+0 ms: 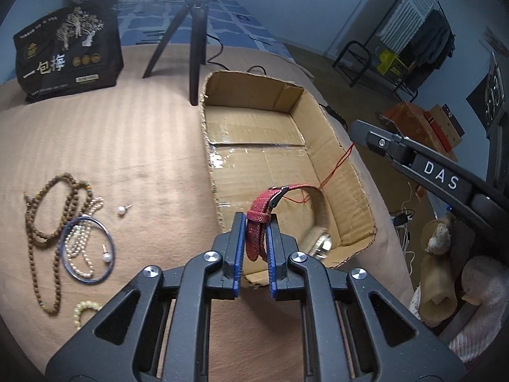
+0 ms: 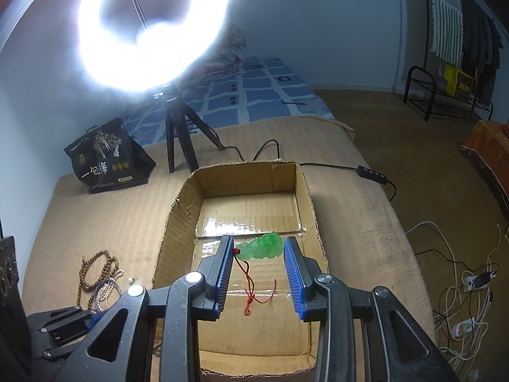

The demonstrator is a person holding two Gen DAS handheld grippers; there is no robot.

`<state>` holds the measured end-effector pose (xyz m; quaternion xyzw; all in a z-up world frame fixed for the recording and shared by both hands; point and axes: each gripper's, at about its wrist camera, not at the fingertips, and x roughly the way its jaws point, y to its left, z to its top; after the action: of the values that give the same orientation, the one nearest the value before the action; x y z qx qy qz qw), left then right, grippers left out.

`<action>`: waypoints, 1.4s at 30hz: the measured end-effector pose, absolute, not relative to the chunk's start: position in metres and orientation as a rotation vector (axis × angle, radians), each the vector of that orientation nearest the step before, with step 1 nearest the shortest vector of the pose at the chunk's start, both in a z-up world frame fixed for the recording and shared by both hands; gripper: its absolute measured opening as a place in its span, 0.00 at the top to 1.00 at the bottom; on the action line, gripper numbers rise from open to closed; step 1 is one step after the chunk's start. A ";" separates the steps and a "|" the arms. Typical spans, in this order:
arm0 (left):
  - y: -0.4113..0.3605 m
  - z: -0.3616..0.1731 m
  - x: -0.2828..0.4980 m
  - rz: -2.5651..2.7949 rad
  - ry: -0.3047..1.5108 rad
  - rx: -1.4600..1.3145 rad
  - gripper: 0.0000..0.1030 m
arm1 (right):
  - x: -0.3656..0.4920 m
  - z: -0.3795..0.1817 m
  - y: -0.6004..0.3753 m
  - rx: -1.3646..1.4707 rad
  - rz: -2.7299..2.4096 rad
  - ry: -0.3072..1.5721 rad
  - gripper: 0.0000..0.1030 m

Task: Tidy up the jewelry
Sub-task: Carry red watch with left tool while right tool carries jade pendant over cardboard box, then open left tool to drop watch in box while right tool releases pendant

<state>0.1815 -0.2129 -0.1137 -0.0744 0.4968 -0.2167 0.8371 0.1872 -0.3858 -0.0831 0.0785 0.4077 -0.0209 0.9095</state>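
**Watch pinched over the box, jade pendant between spread jaws**

The red watch strap (image 1: 258, 222) is clamped between the blue pads of the left gripper (image 1: 256, 226), its jaws nearly together on the doubled band. The strap loops up and to the right over the near end of the cardboard box (image 1: 288, 95), and the metal watch case (image 1: 323, 243) hangs low at the box's near right corner. This gripper tilts steeply down toward the box.

The green pendant (image 2: 262, 246) sits between the fingertips of the right gripper (image 2: 258, 248), with its red cord (image 2: 251, 286) trailing down toward the box floor. Its jaws stand apart; whether the pads actually press on the pendant cannot be told. It too points down into the box.

Only the left wrist view shows the rest of the jewelry clearly, well left of the box on the tan bedding (image 1: 127, 146): a wooden bead necklace (image 1: 47, 222), a pearl strand (image 1: 79, 248), a blue bangle (image 1: 87, 250), two pearl earrings (image 1: 122, 210) and a pale bead bracelet (image 1: 84, 307). The right wrist view alone shows the glaring ring light (image 2: 152, 28) on its tripod (image 2: 178, 133). A black bag (image 1: 68, 54) stands at the far left.
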 end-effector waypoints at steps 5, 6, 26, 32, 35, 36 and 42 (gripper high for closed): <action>-0.213 -0.113 0.183 -0.456 1.045 -0.152 0.76 | 0.187 -0.083 -0.385 0.161 -0.053 0.846 0.40; -0.212 -0.112 0.182 -0.455 1.040 -0.151 0.76 | 0.187 -0.082 -0.385 0.158 -0.055 0.841 0.38; -0.190 -0.104 0.174 -0.410 0.992 -0.088 0.76 | 0.181 -0.078 -0.377 0.119 -0.048 0.832 0.33; -0.173 -0.104 0.173 -0.395 0.987 -0.088 0.76 | 0.181 -0.076 -0.370 0.108 -0.044 0.823 0.26; -0.161 -0.103 0.174 -0.376 0.983 -0.088 0.66 | 0.182 -0.076 -0.364 0.105 -0.031 0.823 0.22; -0.157 -0.102 0.174 -0.368 0.981 -0.091 0.62 | 0.182 -0.075 -0.361 0.101 -0.027 0.821 0.19; -0.131 -0.102 0.177 -0.331 0.989 -0.098 0.61 | 0.181 -0.073 -0.341 0.064 0.011 0.814 0.15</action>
<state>0.1767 -0.1308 -0.1025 -0.0470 0.4721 -0.1580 0.8660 0.1814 -0.3414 -0.0731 0.0311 0.3958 0.0053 0.9178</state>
